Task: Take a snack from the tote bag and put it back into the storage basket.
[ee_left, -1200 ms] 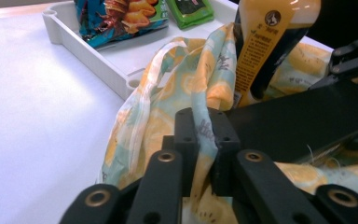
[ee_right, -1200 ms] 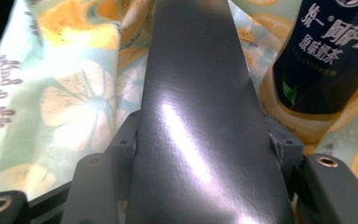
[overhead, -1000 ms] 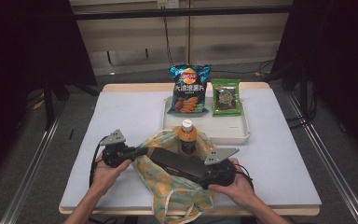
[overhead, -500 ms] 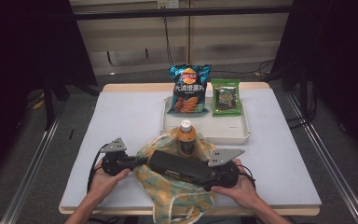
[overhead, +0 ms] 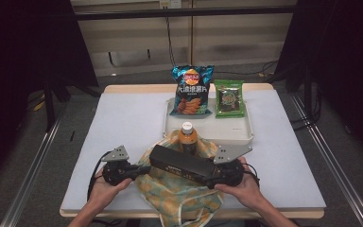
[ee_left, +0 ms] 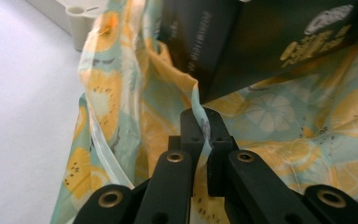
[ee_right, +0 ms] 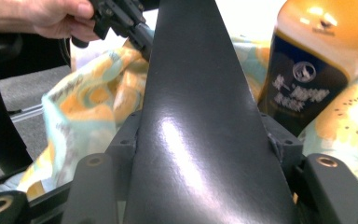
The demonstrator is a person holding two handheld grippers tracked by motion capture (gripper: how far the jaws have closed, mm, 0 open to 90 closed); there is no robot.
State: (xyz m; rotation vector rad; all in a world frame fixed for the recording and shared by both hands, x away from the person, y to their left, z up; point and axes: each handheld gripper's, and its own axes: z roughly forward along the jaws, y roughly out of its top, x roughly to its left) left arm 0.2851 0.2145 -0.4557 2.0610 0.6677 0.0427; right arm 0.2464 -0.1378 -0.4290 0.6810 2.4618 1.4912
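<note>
The left gripper [ee_left: 204,133] pinched the fruit-print bag's [overhead: 179,198] rim at 9 o'clock while the right gripper [ee_right: 205,140] clamped a black box [overhead: 182,163] over its mouth, beside the bottle [overhead: 187,138]; bare table [overhead: 123,118] lay toward 10 o'clock.

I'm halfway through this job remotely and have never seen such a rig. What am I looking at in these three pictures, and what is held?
No robot here: a person holds a two-jaw gripper in each hand. The high view looks down on the table from above; the other two views come from cameras riding on the grippers. The left gripper is shut on the edge of a lemon-print bag. The right gripper clamps a long black box and holds it over the bag's mouth. An orange bottle stands in the bag. Behind it lies a white tray, with a blue chip bag and a green snack packet at its far edge.
</note>
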